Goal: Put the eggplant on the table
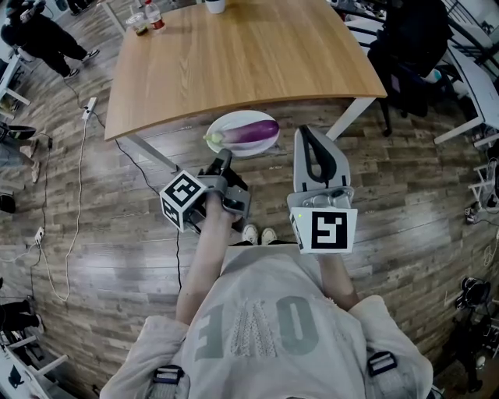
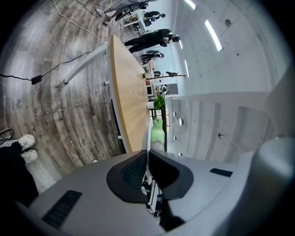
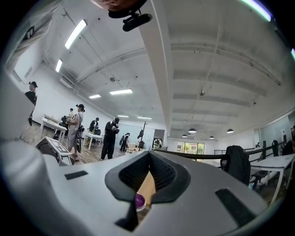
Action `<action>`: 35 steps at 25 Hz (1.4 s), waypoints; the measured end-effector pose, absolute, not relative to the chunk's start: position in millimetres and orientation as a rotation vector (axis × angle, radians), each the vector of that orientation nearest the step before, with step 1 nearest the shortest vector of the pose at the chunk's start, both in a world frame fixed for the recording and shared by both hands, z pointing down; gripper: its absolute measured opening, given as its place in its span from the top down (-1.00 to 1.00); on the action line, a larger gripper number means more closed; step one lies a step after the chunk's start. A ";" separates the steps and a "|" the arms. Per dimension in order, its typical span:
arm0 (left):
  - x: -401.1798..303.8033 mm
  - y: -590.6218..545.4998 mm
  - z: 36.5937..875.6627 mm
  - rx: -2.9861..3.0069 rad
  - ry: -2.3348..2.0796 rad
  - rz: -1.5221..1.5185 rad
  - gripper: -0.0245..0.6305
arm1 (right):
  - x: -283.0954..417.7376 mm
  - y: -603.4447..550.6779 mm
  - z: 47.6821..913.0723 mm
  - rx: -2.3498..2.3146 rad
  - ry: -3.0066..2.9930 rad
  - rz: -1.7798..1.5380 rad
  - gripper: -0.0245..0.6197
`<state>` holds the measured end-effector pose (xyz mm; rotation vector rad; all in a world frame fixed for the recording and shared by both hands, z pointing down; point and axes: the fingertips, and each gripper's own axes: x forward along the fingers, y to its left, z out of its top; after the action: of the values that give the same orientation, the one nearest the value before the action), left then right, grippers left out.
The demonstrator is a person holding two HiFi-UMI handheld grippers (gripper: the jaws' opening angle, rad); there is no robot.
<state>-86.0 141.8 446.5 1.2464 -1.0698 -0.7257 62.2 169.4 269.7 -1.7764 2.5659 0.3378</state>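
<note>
While your left gripper (image 1: 225, 160) keeps its jaws clamped on the white plate (image 1: 234, 118) at the 7 o'clock rim, the eggplant (image 1: 256, 131) lies loose on it, beside the table (image 1: 234, 54) edge. Your right gripper (image 1: 313, 140) has its jaws closed and empty. Tilt the plate and the eggplant could roll onto the floor (image 1: 117, 203).

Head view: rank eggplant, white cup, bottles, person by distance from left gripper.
1. eggplant, on the plate at the left gripper's tip.
2. white cup, table's far edge; bottles, far-left corner: too close to call.
3. person, beyond the table, top left.
</note>
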 end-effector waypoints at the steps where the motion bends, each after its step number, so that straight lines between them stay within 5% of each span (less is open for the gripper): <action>1: -88.5 141.4 446.5 1.254 -1.067 -0.723 0.86 | 59.6 170.0 273.3 -1.782 2.575 0.335 0.87; 17: -117.6 85.6 441.2 1.301 -1.039 -0.697 0.86 | 45.7 125.4 285.5 -1.830 2.523 0.266 0.86; 35: -116.3 -68.5 439.3 1.268 -1.073 -0.774 0.86 | 49.8 -47.8 287.2 -1.722 2.590 0.244 0.86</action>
<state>-116.3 -68.5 439.3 1.2677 -1.0727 -0.7736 49.8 -47.8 287.2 -1.7224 2.5897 0.2442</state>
